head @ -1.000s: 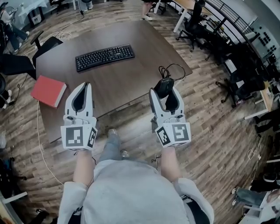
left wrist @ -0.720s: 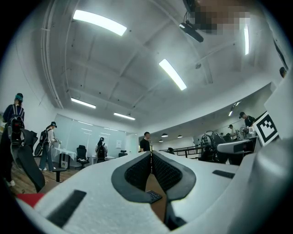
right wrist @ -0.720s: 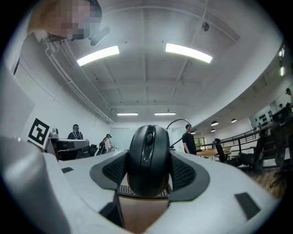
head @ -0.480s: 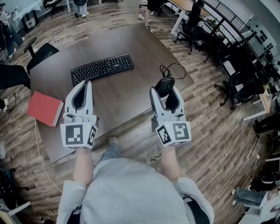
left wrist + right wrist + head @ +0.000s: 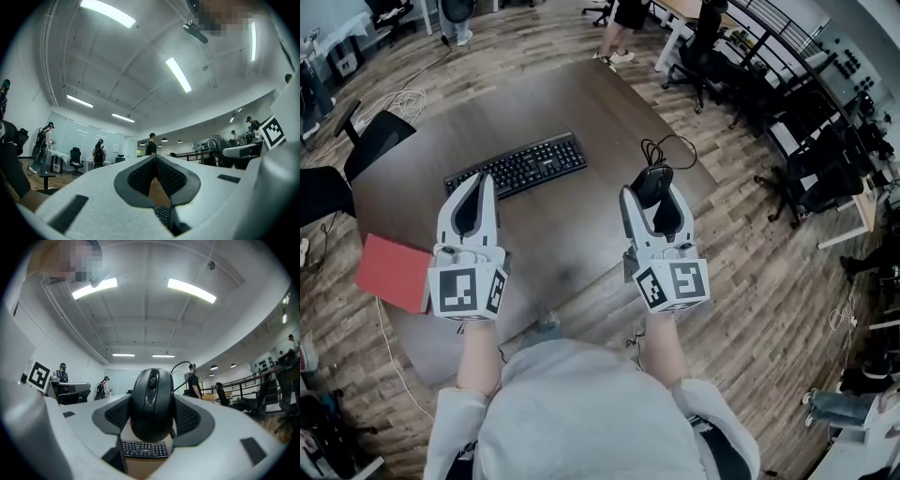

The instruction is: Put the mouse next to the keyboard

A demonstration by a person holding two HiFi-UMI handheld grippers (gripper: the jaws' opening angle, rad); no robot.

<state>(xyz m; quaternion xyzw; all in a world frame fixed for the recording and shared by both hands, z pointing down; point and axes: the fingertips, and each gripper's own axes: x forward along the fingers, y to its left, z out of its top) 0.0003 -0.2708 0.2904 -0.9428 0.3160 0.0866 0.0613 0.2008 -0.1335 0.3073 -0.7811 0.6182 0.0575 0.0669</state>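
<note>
A black wired mouse (image 5: 652, 185) is clamped between the jaws of my right gripper (image 5: 654, 190), held above the table's near right part; its cable (image 5: 664, 150) loops behind it. In the right gripper view the mouse (image 5: 152, 403) fills the gap between the pads. A black keyboard (image 5: 517, 166) lies on the brown table (image 5: 581, 103), toward the far left; a strip of the keyboard (image 5: 143, 449) shows below the mouse. My left gripper (image 5: 475, 187) hovers just in front of the keyboard, jaws closed together with nothing between them (image 5: 155, 161).
A red book (image 5: 394, 273) lies at the table's near left corner. Office chairs (image 5: 717, 56) and desks stand to the right, another chair (image 5: 370, 145) at the left. People stand beyond the table's far edge. Wooden floor surrounds the table.
The view has shifted forward over the table: keyboard and red book sit lower in the frame. Both grippers keep their poses, the mouse still held in the right one.
</note>
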